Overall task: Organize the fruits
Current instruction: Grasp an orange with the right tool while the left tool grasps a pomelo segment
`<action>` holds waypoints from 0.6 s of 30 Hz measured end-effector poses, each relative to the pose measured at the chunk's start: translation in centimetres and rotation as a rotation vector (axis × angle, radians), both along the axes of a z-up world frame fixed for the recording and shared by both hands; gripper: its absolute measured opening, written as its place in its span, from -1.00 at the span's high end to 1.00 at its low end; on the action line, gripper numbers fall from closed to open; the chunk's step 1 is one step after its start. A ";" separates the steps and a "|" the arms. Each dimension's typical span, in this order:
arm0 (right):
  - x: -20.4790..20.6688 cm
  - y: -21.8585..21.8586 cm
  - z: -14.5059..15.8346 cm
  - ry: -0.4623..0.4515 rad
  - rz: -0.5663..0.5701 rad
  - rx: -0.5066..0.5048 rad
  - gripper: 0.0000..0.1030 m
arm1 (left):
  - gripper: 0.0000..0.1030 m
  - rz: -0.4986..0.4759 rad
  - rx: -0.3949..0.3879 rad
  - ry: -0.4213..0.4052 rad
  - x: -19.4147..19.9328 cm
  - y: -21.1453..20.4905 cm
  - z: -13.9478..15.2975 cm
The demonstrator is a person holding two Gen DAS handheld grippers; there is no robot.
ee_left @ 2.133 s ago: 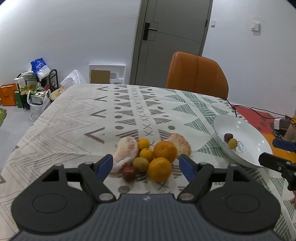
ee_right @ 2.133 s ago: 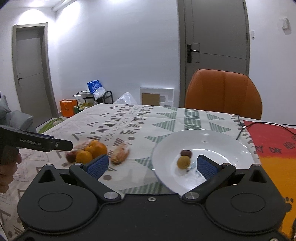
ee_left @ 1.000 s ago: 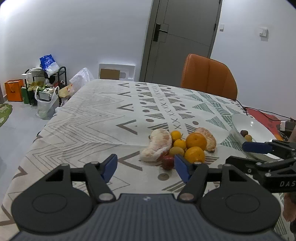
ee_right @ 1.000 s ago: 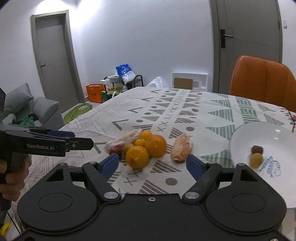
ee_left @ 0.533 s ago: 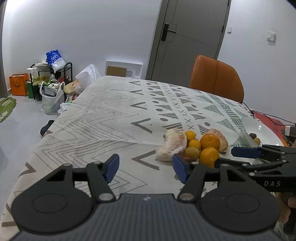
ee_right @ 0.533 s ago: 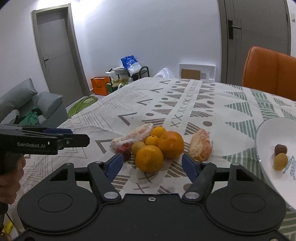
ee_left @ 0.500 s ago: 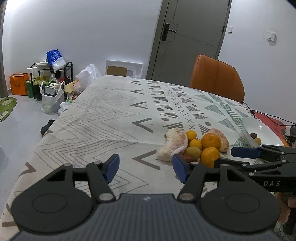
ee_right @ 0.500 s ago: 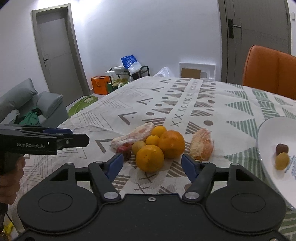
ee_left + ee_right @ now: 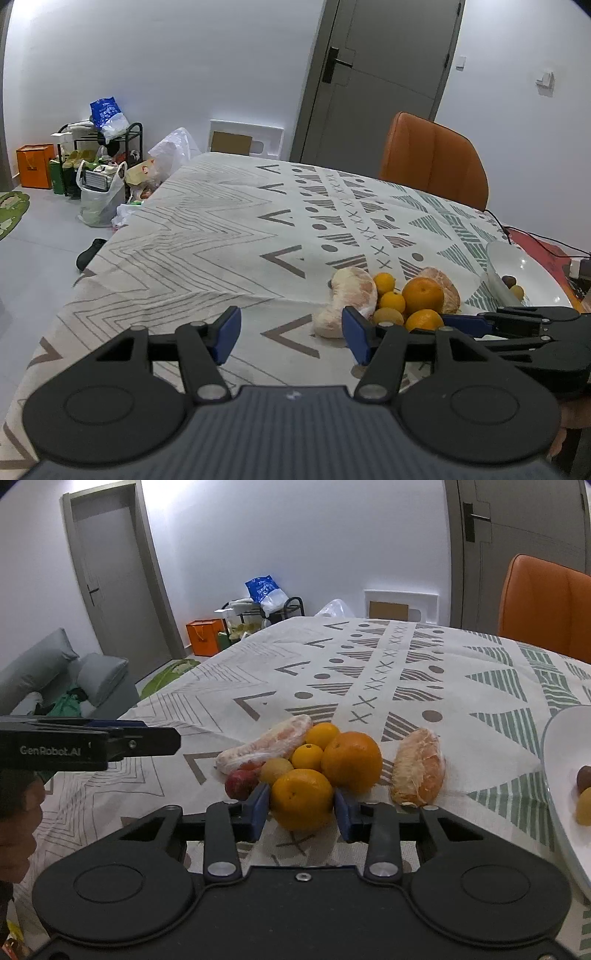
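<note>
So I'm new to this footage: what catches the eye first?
The fruit pile on the patterned tablecloth, with the right gripper closing around the nearest orange. Right of it, a white plate already holds two small fruits. The left gripper hangs open beside the pile.

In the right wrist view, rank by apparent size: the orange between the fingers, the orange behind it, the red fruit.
1. Front orange and rear orange: look alike; the front one is nearer, so unranked.
2. Red fruit, clearly smallest.
</note>
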State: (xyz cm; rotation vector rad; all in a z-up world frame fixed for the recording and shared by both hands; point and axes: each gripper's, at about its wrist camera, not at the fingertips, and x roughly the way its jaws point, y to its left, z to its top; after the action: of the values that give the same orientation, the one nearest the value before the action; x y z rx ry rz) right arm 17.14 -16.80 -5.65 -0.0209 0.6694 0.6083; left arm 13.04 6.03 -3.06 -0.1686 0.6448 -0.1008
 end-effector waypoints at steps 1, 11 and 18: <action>-0.1 -0.1 0.0 -0.003 0.000 0.001 0.31 | -0.15 -0.003 0.002 0.004 0.1 -0.1 -0.1; -0.2 -1.2 0.3 0.001 -0.012 0.019 0.31 | 0.00 -0.012 0.005 0.028 1.8 -0.7 -0.9; -0.7 -2.3 0.9 -0.017 -0.028 0.025 0.31 | 0.00 -0.038 0.010 0.048 3.1 -1.5 -1.5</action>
State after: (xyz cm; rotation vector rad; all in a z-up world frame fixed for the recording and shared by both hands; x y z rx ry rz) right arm 16.48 -19.08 -4.71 0.0063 0.6445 0.5890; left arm 16.16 4.56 -4.56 -0.1495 0.6963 -0.1306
